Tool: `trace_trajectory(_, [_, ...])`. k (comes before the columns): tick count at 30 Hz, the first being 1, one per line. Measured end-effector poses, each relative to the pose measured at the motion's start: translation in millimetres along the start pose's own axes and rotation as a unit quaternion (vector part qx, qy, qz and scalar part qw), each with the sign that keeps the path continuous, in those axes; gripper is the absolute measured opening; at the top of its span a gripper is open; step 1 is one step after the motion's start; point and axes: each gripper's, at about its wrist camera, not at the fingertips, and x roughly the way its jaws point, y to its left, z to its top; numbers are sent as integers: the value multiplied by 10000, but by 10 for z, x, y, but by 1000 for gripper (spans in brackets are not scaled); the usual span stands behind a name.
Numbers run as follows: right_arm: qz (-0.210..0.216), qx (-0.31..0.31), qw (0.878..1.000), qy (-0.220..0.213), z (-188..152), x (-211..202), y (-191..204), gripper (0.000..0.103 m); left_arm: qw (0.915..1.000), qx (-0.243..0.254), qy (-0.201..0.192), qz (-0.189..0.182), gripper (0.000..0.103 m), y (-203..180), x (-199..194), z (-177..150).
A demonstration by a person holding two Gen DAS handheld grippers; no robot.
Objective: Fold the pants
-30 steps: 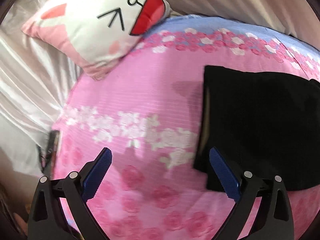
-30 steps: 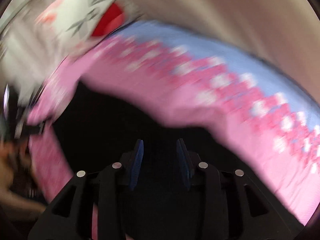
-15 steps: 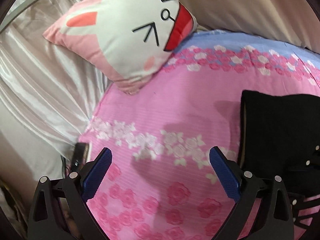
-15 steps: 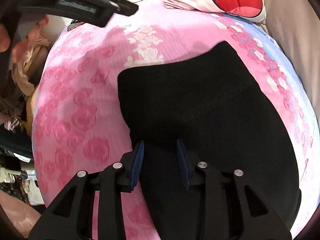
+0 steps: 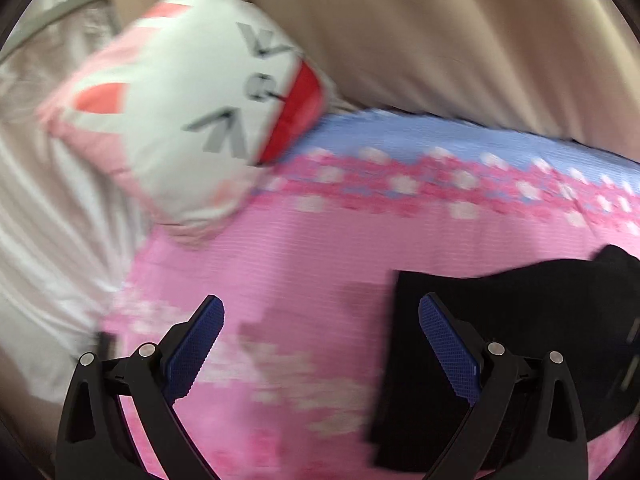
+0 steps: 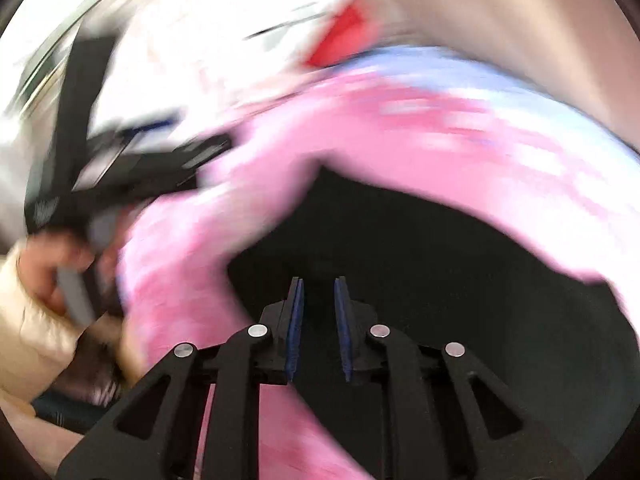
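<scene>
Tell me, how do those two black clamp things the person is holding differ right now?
The left gripper stands wide open over bare pink bedspread, nothing between its blue pads. The right gripper is nearly shut, with only a narrow gap, its jaws closing above the black pants; no cloth is visibly pinched. Both are black, blue-padded and angled down at the bed.
</scene>
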Motion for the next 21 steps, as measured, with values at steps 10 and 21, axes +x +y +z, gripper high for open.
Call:
trace_trajectory(10, [-718,826,9935,297,211,362,-1266,1,9966,150,812,73,98,-503,716,-298])
trace_trajectory(21, [-478,1760,9820,-500,256,114,-1531,6,9931,464,946,519,98,-532,652,-257])
